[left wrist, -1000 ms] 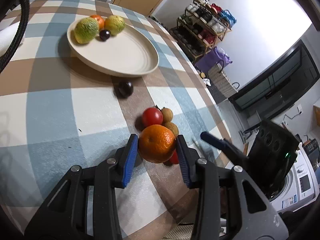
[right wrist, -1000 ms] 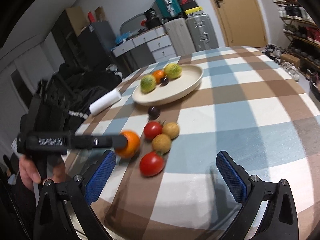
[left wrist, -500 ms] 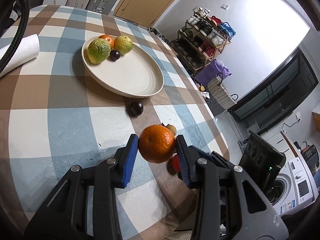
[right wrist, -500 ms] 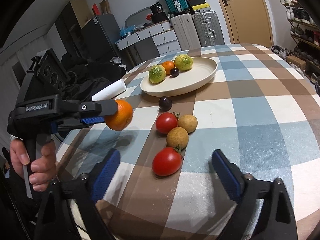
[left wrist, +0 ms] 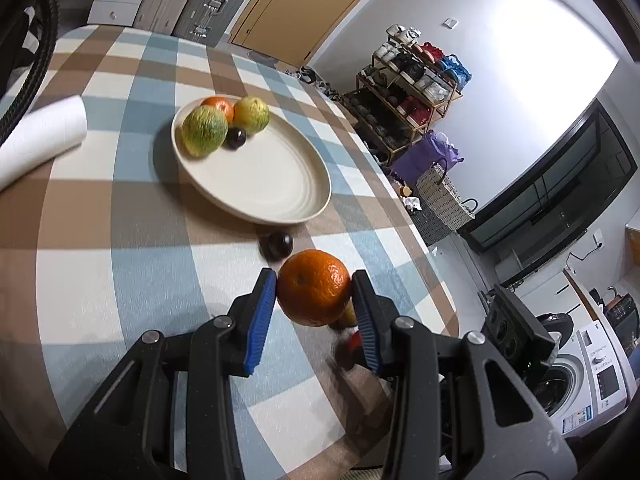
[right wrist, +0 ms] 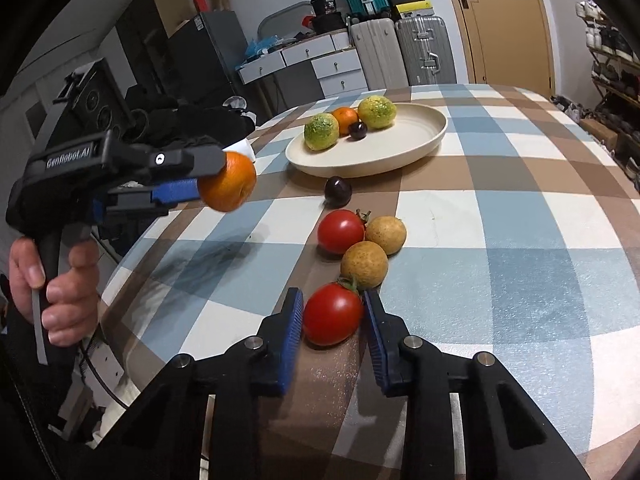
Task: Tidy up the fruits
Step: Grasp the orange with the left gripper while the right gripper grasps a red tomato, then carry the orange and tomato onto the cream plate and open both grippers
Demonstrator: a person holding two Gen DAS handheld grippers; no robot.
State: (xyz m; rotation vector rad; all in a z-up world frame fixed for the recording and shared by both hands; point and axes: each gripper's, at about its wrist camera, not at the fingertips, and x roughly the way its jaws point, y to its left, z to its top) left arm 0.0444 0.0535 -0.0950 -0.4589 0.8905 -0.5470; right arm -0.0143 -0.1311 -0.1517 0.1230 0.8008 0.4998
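Orange (left wrist: 314, 293) sits clamped in the left tool (left wrist: 315, 312); right tool (right wrist: 333, 334) closely brackets a tomato (right wrist: 333, 313).

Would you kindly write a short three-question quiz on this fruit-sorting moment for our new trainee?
1. True or false: the left gripper holds the orange above the table.
2. How many fruits lie on the plate? A) two B) four C) six
3. Fill in: the right gripper has its pads on either side of a red ____, which sits on the table.

Key
1. True.
2. B: two green-yellow fruits, an orange one and a dark plum.
3. tomato
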